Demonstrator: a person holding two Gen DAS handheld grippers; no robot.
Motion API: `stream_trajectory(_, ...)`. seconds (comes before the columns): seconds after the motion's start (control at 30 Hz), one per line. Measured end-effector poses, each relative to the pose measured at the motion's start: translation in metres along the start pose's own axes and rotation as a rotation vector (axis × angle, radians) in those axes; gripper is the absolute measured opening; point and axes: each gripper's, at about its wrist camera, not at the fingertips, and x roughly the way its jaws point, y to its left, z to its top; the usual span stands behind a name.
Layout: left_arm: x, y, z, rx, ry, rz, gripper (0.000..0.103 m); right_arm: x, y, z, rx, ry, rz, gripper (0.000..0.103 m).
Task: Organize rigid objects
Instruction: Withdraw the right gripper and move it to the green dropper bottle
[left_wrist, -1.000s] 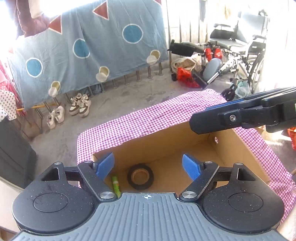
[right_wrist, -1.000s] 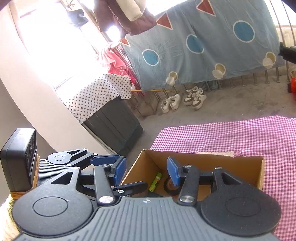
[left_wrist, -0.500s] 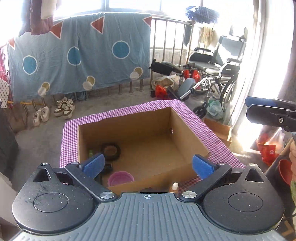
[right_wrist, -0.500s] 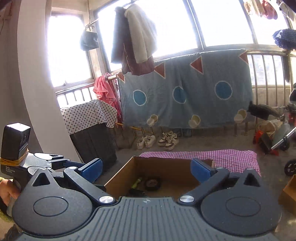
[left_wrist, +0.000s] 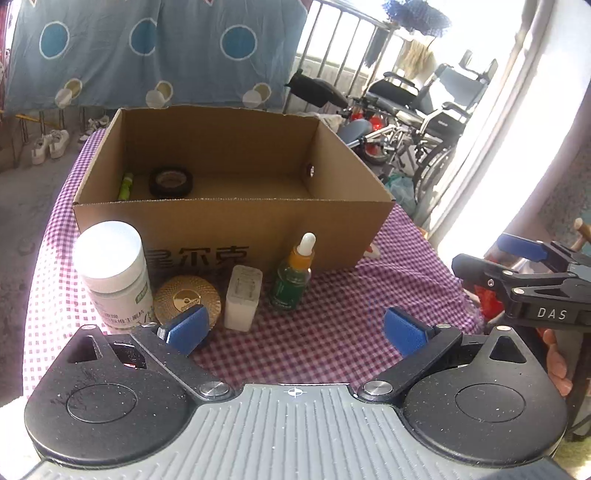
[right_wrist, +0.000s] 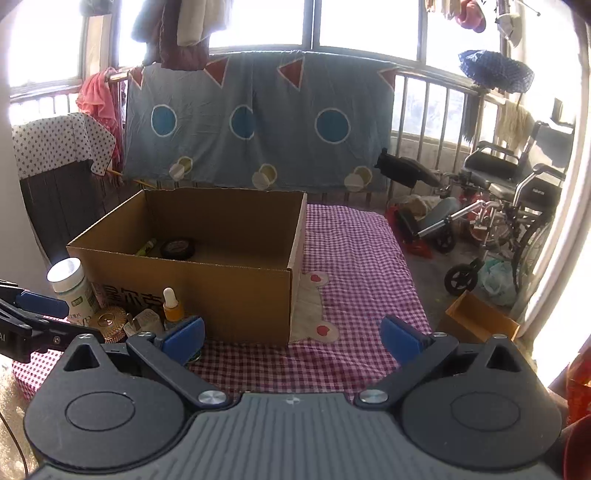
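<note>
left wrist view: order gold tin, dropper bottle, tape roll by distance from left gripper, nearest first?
From the left gripper:
1. Gold tin, on the cloth right beside its left finger.
2. Dropper bottle, ahead, standing in front of the box.
3. Tape roll, inside the box, back left.

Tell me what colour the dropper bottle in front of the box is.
Green glass, orange collar, white bulb: dropper bottle, clearest in the left wrist view.
</note>
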Motion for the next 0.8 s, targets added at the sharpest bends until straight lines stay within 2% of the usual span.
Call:
stream_trajectory(0.13,0.008,-0.001,-0.003,-0.005,-0.015,-0.004,0.102,0.005,-0.005,-0.001,0.008,-0.011,0.08,0.103)
stream_trajectory(0.2,0.011,-0.011,-0.007,0.06,-0.062,0.016,0.102,0.006,-0.014,-0.001,0.037,-0.026,0.147,0.103)
stream_trajectory(0.27,0.014,-0.023,-0.013,0.157,-0.098,0.074,0.102,0.009,-0.017,-0.003,0.068,-0.034,0.185,0.103)
stream_trajectory(0.33,0.022,-0.032,-0.02,0.22,-0.098,0.121,0.102,0.016,-0.019,-0.006,0.107,-0.018,0.23,0.103)
stream_trajectory(0.47,0.03,-0.036,-0.023,0.242,-0.107,0.132,0.102,0.034,-0.024,-0.004,0.209,0.021,0.364,0.103)
stream_trajectory(0.6,0.039,-0.042,-0.025,0.27,-0.132,0.141,0.1,0.05,-0.013,0.004,0.207,0.033,0.447,0.103)
stream_trajectory(0.67,0.043,-0.046,-0.026,0.296,-0.133,0.129,0.097,0.058,-0.004,0.008,0.19,0.042,0.465,0.101)
stream_trajectory(0.8,0.048,-0.045,-0.024,0.311,-0.146,0.128,0.09,0.073,0.01,0.012,0.176,0.076,0.488,0.084)
